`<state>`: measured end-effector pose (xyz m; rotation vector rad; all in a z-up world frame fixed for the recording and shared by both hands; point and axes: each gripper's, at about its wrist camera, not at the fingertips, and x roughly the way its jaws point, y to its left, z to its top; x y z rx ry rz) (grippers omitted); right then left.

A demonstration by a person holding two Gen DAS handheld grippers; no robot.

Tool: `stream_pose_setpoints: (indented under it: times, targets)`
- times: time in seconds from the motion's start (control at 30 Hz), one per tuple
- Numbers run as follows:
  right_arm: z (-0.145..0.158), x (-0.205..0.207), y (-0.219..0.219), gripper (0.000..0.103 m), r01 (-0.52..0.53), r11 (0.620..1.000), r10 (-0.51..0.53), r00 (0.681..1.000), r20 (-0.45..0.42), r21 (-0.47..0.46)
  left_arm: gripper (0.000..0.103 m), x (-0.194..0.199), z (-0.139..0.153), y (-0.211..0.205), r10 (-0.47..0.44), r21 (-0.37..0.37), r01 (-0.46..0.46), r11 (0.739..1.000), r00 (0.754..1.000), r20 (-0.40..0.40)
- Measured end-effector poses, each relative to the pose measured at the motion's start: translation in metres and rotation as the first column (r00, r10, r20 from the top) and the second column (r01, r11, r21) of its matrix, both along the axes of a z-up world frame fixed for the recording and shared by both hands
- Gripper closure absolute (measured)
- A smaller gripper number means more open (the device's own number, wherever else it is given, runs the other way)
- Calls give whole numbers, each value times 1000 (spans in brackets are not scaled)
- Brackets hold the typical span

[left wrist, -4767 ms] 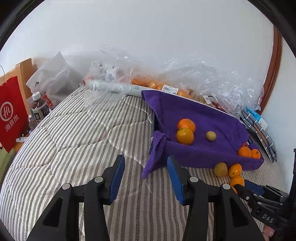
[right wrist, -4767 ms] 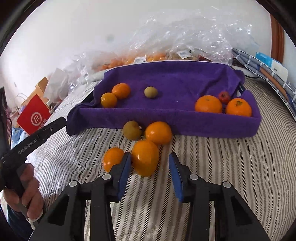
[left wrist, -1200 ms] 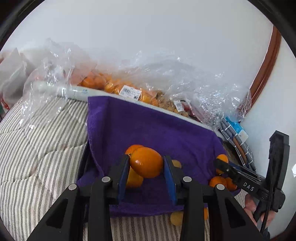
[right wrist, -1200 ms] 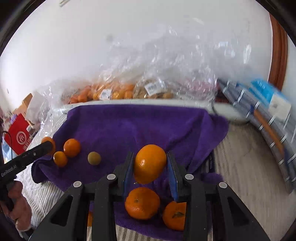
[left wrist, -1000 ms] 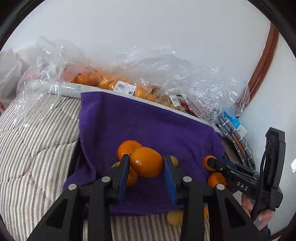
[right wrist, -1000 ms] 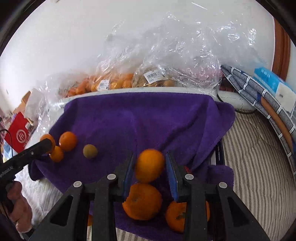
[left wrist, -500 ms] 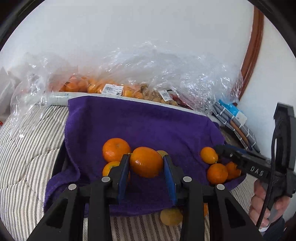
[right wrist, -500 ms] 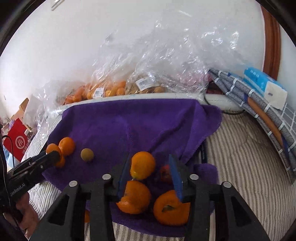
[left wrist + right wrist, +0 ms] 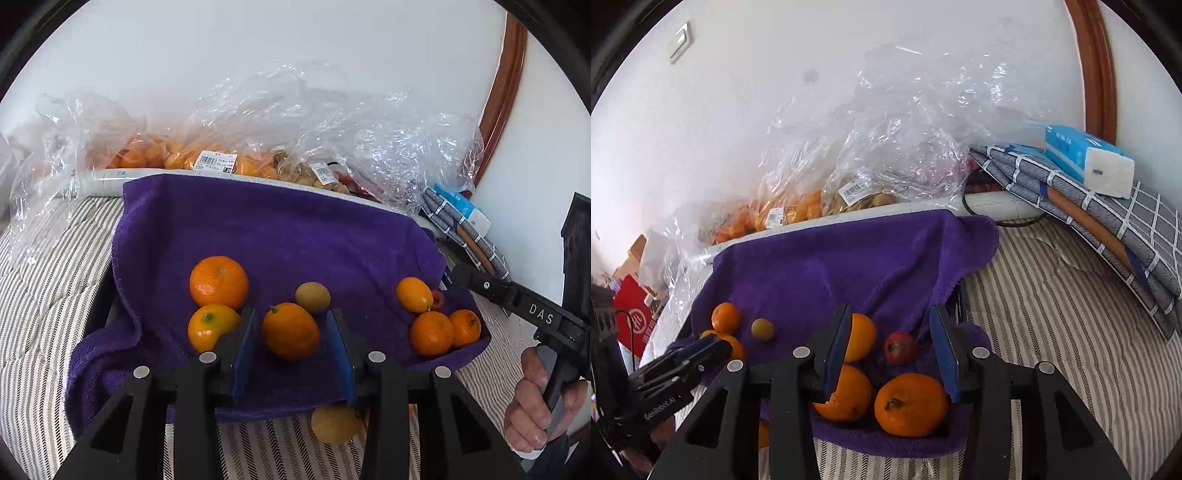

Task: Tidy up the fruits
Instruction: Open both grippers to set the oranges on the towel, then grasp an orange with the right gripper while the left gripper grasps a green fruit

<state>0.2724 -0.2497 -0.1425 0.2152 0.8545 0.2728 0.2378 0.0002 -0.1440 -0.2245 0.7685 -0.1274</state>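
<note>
A purple towel [image 9: 277,229] lies on the striped bedcover [image 9: 55,295] with fruit on it. My left gripper [image 9: 291,347] hangs over the towel's front left; its jaws are opening. An orange [image 9: 290,330] rests on the towel between the pads, with a gap on each side. Two oranges [image 9: 218,282] and a small greenish fruit [image 9: 312,297] lie beside it. My right gripper [image 9: 890,349] stands open over the towel's right end. An orange [image 9: 860,341] sits free by its left pad, near a small red fruit [image 9: 900,347] and two larger oranges [image 9: 911,404].
A yellow-green fruit [image 9: 334,424] lies on the bedcover in front of the towel. Clear plastic bags of fruit [image 9: 258,155] line the wall behind. Folded checked cloth [image 9: 1108,221] with a tissue pack [image 9: 1087,164] is at the right, a red bag [image 9: 635,317] at the far left.
Both grippers brought an orange over the towel. The right one let its orange go half a second ago and lifted a little. The left pads have just parted from theirs.
</note>
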Motion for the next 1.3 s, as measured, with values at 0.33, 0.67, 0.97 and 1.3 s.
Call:
stream_pose_setpoints:
  times: [0.33, 0.67, 0.97, 1.3]
  targets:
    - [23, -56, 16, 62, 1, 996, 1, 1000, 20, -94, 53, -28, 20, 14, 48, 10, -50, 999, 989, 137]
    - [12, -105, 77, 70, -146, 973, 146, 989, -16, -178, 53, -78, 25, 43, 113, 71, -127, 989, 978, 177]
    - [-13, -96, 117, 70, -187, 960, 173, 981, -87, -208, 53, -98, 19, 76, 187, 73, -196, 978, 975, 121]
    - [-15, -102, 118, 69, -156, 958, 150, 988, -44, -241, 53, -92, 14, 72, 157, 78, -164, 983, 984, 84]
